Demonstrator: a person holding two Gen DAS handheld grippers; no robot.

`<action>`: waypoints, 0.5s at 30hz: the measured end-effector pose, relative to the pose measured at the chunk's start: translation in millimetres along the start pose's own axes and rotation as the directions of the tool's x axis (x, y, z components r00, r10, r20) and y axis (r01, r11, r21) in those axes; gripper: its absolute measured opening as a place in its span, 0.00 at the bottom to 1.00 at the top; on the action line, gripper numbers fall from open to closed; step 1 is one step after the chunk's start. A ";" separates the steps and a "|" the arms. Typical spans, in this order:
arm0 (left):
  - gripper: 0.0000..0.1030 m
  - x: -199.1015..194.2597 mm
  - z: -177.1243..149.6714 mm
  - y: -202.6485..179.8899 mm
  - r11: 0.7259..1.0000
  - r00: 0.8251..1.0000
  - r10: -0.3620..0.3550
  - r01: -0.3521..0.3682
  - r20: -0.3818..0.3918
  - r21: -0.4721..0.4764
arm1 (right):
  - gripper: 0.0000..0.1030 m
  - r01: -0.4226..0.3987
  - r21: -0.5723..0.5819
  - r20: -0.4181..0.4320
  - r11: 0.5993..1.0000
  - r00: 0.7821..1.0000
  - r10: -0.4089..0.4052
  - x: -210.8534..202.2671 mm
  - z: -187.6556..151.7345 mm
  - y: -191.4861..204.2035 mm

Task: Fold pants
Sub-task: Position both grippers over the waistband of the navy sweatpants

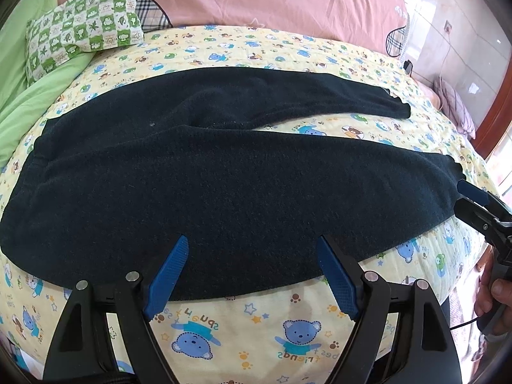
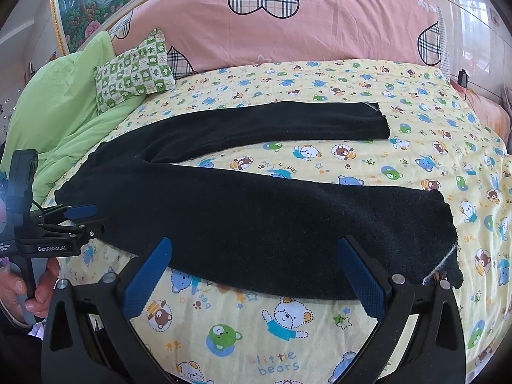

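Pants [image 1: 224, 172], black and fuzzy, lie flat on the bed [image 1: 288, 323] with legs spread toward the right, while left gripper [image 1: 252, 275] and right gripper [image 2: 256, 275] hover with jaws wide at the near edge.

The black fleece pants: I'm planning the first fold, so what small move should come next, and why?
Probably lower both open hand-held grippers onto the near edge of the black fleece pants to pinch it. The pants lie flat and unfolded on the yellow bear-print bedsheet, legs splayed apart. The left hand-held gripper and right hand-held gripper hold nothing, each poised at the near leg.
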State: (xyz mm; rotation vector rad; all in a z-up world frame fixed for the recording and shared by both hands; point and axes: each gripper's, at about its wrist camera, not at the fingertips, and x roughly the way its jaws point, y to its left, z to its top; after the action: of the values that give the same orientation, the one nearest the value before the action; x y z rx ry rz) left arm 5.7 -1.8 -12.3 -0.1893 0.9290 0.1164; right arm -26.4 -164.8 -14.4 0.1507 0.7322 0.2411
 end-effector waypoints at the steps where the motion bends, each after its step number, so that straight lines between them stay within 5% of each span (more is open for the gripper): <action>1: 0.80 0.1 0.2 -0.1 1.000 1.000 0.000 0.000 0.000 -0.001 | 1.00 -0.001 0.001 0.000 1.000 1.000 0.001 -0.1 -0.5 0.0; 15: 0.80 -3.6 2.3 -1.9 1.000 1.000 -0.016 0.016 0.004 0.010 | 1.00 -0.002 0.016 0.009 1.000 1.000 0.002 -2.5 -1.9 -2.0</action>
State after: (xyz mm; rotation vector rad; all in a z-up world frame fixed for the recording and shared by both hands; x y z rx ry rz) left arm 5.7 -3.3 -7.8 -0.1876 0.9232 0.0975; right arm -29.2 -167.3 -14.7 0.1679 0.7253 0.2364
